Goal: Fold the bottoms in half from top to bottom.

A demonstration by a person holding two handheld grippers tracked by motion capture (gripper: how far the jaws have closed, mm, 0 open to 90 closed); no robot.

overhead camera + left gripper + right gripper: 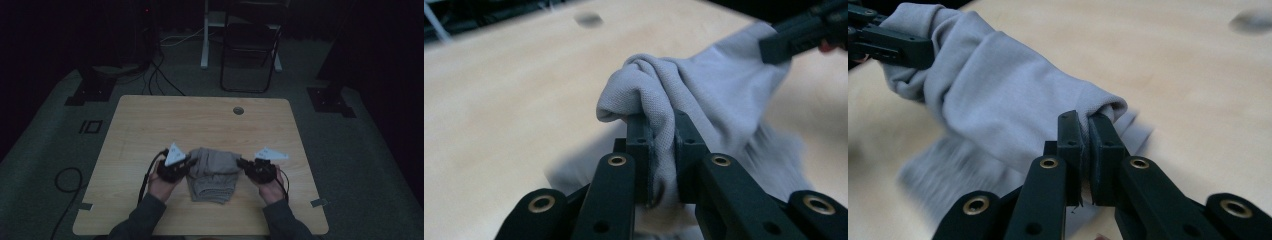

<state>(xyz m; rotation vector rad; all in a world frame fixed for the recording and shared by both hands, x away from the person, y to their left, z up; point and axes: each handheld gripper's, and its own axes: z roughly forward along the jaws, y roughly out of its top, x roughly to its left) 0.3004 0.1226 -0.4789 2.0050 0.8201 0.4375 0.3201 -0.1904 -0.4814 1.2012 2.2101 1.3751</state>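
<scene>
Gripping the grey cloth (212,172) at both ends, your left gripper (189,162) clamps its nine o'clock edge and your right gripper (242,163) its three o'clock edge, with the cloth bunched between them above the table's (150,125) near middle.

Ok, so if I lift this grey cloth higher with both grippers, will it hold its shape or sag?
Likely sag: the grey cloth already drapes in soft folds between the left gripper and right gripper. It looks light, since thin pinches of bunched fabric seem to carry it. The knit weave should give the fingers fair friction, so slipping seems unlikely.
</scene>
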